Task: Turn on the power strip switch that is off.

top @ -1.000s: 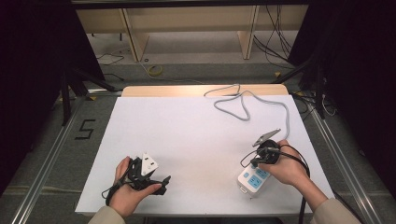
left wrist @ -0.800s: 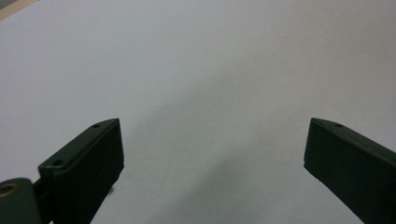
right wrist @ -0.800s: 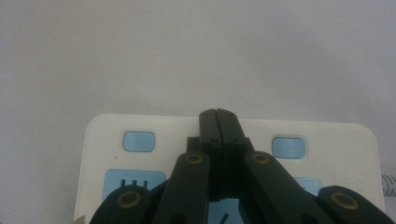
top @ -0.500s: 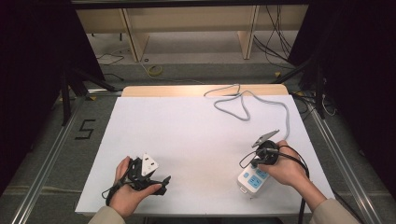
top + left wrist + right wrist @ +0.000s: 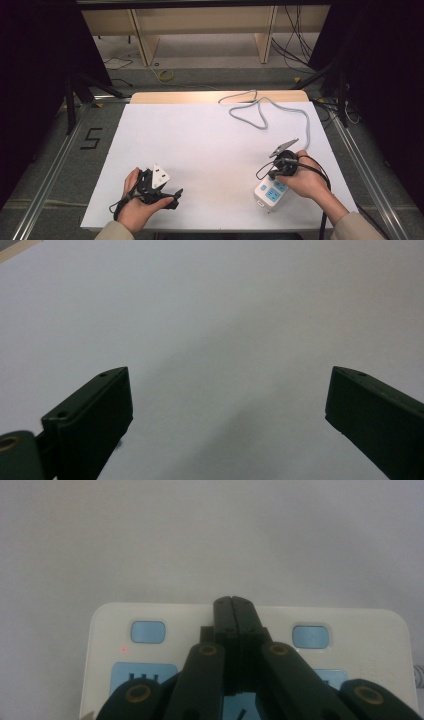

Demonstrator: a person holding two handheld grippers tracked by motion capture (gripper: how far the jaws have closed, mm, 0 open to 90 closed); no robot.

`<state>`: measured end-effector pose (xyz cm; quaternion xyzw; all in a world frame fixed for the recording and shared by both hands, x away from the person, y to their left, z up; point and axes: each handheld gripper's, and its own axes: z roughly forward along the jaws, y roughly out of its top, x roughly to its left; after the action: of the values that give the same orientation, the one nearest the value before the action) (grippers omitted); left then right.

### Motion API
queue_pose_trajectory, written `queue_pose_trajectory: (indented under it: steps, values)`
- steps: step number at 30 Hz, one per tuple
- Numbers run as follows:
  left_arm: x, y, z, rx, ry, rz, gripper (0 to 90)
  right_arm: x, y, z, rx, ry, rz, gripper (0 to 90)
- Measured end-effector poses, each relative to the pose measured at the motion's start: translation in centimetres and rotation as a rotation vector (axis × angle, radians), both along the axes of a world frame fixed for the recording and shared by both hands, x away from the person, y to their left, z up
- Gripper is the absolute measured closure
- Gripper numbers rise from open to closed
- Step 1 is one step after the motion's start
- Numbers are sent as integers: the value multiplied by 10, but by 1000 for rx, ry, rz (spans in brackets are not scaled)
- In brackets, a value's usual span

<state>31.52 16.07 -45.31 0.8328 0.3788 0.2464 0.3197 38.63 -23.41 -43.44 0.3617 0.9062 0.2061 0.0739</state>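
Jaws of the right gripper [image 5: 233,602] are shut tight together with nothing between them. Their tip rests over the top of the white power strip [image 5: 250,630], between two small blue buttons. One blue button [image 5: 148,631] sits to the left and one [image 5: 311,636] to the right. A tiny red light [image 5: 123,649] glows near the left one.

To press a button well, I think the shut tip should slide sideways until it is right over one button, then push straight down, softly, so the strip does not skid.

In the high view the power strip [image 5: 270,191] lies near the front right of the white tabletop [image 5: 210,150], under the right gripper [image 5: 283,162]. Its grey cord [image 5: 260,107] loops away toward the back.

The left gripper [image 5: 227,405] has its jaws wide open over bare tabletop, holding nothing. In the high view it [image 5: 152,186] rests at the front left, well apart from the strip.

The sockets on the strip are mostly hidden behind the right gripper. I cannot tell if the tip touches the strip or floats just above it.
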Motion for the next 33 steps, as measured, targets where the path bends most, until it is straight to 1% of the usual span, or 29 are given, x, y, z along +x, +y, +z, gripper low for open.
queue_pose_trajectory:
  steps: [6, 12, 18, 32, 33]
  values:
    - [0, 0, 0, 0, -1, 1, 46, 0, 2, 0, -14, -4, 3, 900]
    - [0, -1, 0, -1, 0, 2, 47, 0, 2, 0, -18, 0, 1, 900]
    - [0, -1, 0, 4, 1, 0, 47, 1, 3, 1, -21, 12, 4, 900]
    - [0, -1, 0, 3, 0, -1, 48, 3, 5, 1, -34, 24, 0, 900]
    - [0, -1, 0, 2, 0, 0, 48, 3, 5, 1, -29, 31, 4, 900]
